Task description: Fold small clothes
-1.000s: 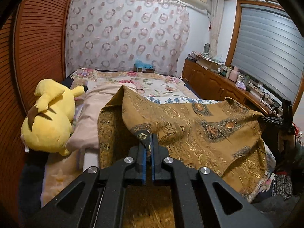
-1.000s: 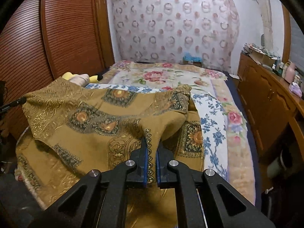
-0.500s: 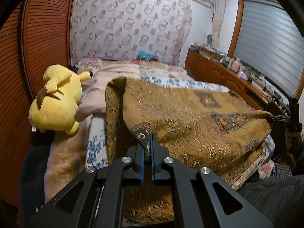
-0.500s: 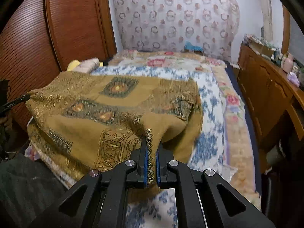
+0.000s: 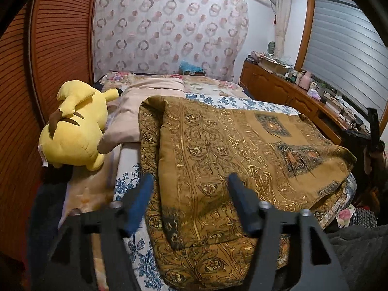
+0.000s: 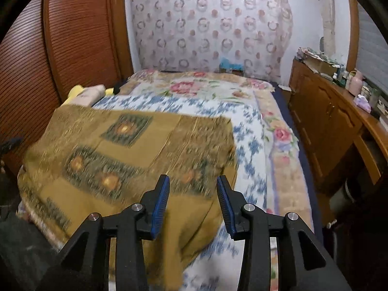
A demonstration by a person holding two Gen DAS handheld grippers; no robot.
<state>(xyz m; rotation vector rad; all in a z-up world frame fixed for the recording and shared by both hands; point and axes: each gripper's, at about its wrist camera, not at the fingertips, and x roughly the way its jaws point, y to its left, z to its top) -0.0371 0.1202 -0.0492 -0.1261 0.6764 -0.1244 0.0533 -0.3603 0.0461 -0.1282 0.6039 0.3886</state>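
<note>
A mustard-gold patterned cloth (image 5: pixel 230 150) lies folded over on the near end of the bed. In the left wrist view my left gripper (image 5: pixel 190 184) hovers just above its near left corner; the jaws are opening, with cloth below them but free of the pads. The same cloth (image 6: pixel 126 150) fills the left half of the right wrist view, blurred by motion. My right gripper (image 6: pixel 192 186) hangs over its near right corner, jaws opening and nothing pressed between the blue pads. The right gripper also shows at the far right (image 5: pixel 373 131) of the left wrist view.
A yellow plush toy (image 5: pixel 75 126) and a pink pillow (image 5: pixel 143 106) lie along the bed's left side by a wooden slatted door (image 5: pixel 60 48). A floral bedspread (image 6: pixel 254 131) covers the bed. A wooden sideboard (image 6: pixel 334 121) with clutter runs along the right wall.
Both grippers were shut on corners of the cloth and carried it down onto the bed. Now both have let go, and the cloth lies folded and flat.
</note>
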